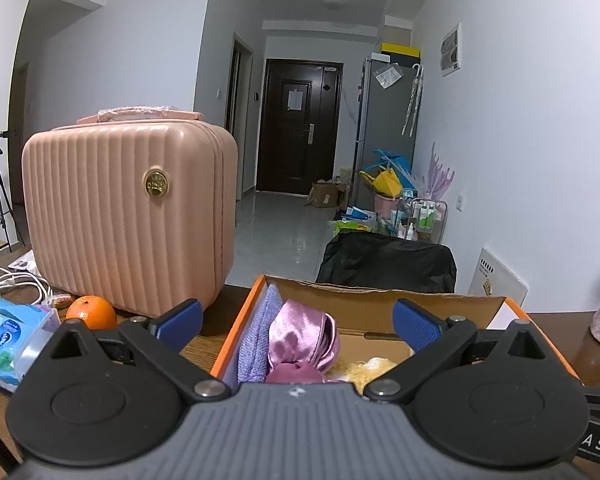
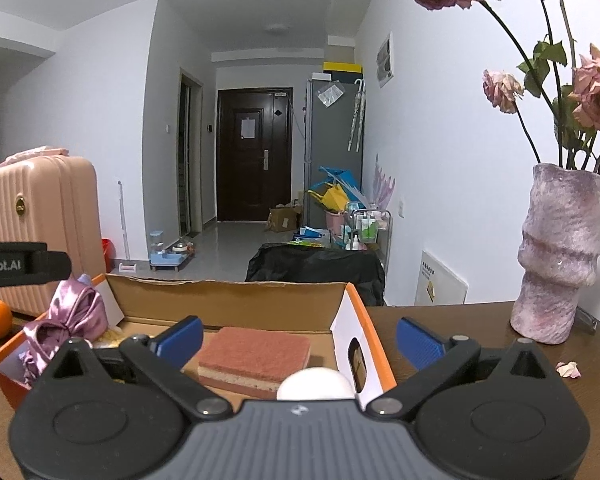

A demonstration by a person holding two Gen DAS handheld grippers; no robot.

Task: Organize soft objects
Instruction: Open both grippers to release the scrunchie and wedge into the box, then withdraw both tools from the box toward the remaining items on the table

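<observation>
The left gripper [image 1: 298, 320] hangs over the near left part of an orange cardboard box [image 1: 236, 334]; its blue pads stand wide apart and grip nothing; just ahead of it and below, between its fingers, a shiny pink satin cloth [image 1: 304, 334] lies bunched in the box, with a lilac towel [image 1: 256, 336] standing against the box's left wall and a tuft of pale yellow fluff [image 1: 368, 368] toward the right finger. To the left of this gripper sit an orange [image 1: 92, 312] and a pink ribbed case [image 1: 128, 216]. The right gripper [image 2: 300, 338] is likewise fully spread and empty over the same box [image 2: 374, 344]; between its fingers and below them a red-topped sponge [image 2: 256, 356] lies flat on the box floor, with a white ball [image 2: 316, 384] just nearer than it; the box's right wall runs inside the right finger. Off to its right a mottled vase [image 2: 560, 252] stands on the table [image 2: 460, 320].
</observation>
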